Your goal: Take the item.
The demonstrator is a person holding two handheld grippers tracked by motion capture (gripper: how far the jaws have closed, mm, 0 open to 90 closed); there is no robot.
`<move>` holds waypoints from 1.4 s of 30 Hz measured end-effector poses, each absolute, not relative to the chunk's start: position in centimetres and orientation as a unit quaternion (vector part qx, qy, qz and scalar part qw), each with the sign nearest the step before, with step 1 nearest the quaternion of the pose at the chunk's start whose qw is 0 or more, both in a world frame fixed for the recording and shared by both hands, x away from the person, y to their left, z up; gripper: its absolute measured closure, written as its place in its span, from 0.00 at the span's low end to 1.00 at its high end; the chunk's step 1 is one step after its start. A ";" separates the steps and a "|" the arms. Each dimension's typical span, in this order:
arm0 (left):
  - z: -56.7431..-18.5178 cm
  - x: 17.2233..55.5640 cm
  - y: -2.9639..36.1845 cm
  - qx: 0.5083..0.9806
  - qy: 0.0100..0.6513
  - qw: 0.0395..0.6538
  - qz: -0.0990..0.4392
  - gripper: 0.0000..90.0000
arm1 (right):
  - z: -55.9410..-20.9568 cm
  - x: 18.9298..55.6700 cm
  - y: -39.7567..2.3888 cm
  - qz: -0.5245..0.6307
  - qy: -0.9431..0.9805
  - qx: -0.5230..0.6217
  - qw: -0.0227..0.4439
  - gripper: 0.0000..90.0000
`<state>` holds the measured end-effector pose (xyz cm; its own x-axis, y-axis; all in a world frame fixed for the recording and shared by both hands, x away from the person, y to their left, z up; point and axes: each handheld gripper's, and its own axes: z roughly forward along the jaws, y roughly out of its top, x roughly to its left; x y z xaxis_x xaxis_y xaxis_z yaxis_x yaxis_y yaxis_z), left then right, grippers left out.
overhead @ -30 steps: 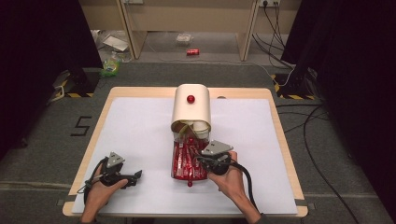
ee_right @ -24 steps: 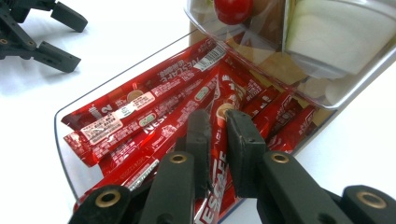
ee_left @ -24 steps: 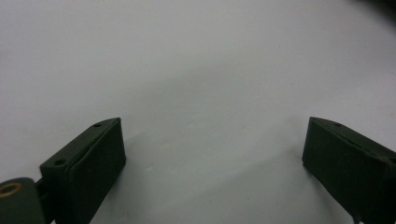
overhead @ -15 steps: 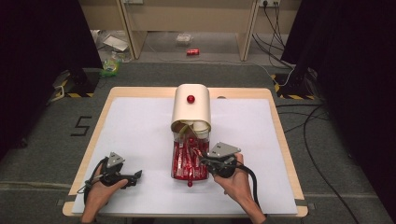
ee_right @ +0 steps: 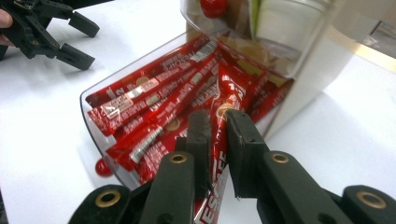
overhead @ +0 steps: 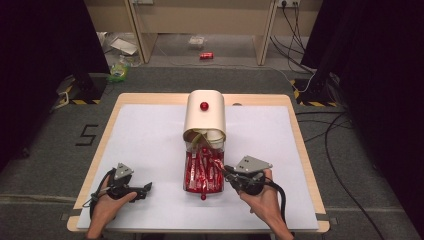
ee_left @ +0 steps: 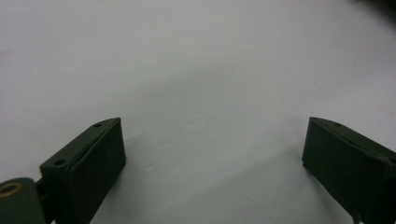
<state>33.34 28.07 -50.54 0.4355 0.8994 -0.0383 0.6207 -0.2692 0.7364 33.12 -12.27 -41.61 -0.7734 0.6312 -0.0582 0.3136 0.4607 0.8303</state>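
Red sachet [ee_right: 218, 140] pinched between the closed jaws of the right gripper [ee_right: 215, 122], its far end lay among other sachets [overhead: 200, 170] in the clear drawer [ee_right: 91, 100], cream dispenser [overhead: 205, 112] behind, left gripper [overhead: 145, 188] gaped empty, well apart on the white table [overhead: 145, 135].

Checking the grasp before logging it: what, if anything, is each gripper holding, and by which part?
The right gripper pinches one red sachet partway along its length, over the clear drawer. The left gripper stands open, holding nothing.
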 end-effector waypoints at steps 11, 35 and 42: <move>-50.5 33.3 28.1 0.772 0.492 0.350 0.199 0.06 | -41.6 32.6 -16.3 0.442 0.817 0.316 0.193 0.89; -50.5 33.3 28.1 0.771 0.493 0.350 0.199 0.06 | -43.1 34.7 -20.5 0.431 0.791 0.378 0.215 0.89; -50.5 33.4 28.1 0.772 0.492 0.350 0.199 0.06 | -43.9 35.3 -21.5 0.422 0.786 0.395 0.220 0.89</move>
<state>33.35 28.07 -50.54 0.4361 0.8991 -0.0371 0.6205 -0.2706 0.7360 35.32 -21.50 -43.92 -0.5911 0.8065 -0.0135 0.4345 0.3324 0.8371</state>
